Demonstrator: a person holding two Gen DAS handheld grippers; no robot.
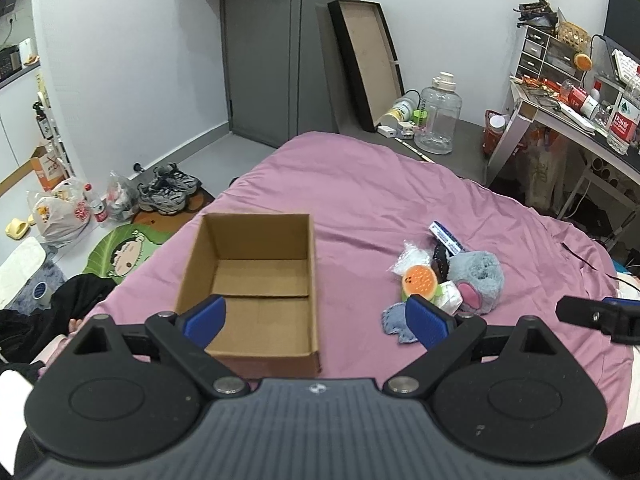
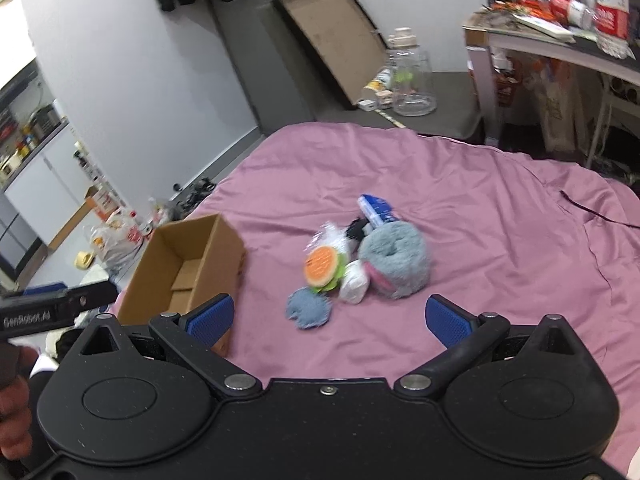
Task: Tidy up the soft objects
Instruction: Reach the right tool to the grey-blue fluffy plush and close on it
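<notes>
An open, empty cardboard box (image 1: 256,276) sits on the purple bedspread (image 1: 360,184); it also shows in the right wrist view (image 2: 188,264). To its right lies a pile of soft things: a grey-blue plush (image 1: 478,280) (image 2: 394,260), an orange burger toy (image 1: 420,282) (image 2: 322,266), a white packet (image 2: 354,282), a small blue cloth (image 2: 308,307) and a blue-white pack (image 2: 376,208). My left gripper (image 1: 314,320) is open and empty over the box's near edge. My right gripper (image 2: 330,316) is open and empty, just short of the pile.
The bed's left edge drops to a floor with shoes (image 1: 170,190), plastic bags (image 1: 64,212) and a green mat (image 1: 124,254). A large clear water jug (image 1: 438,114) stands beyond the bed. A cluttered desk (image 1: 576,96) is at the right.
</notes>
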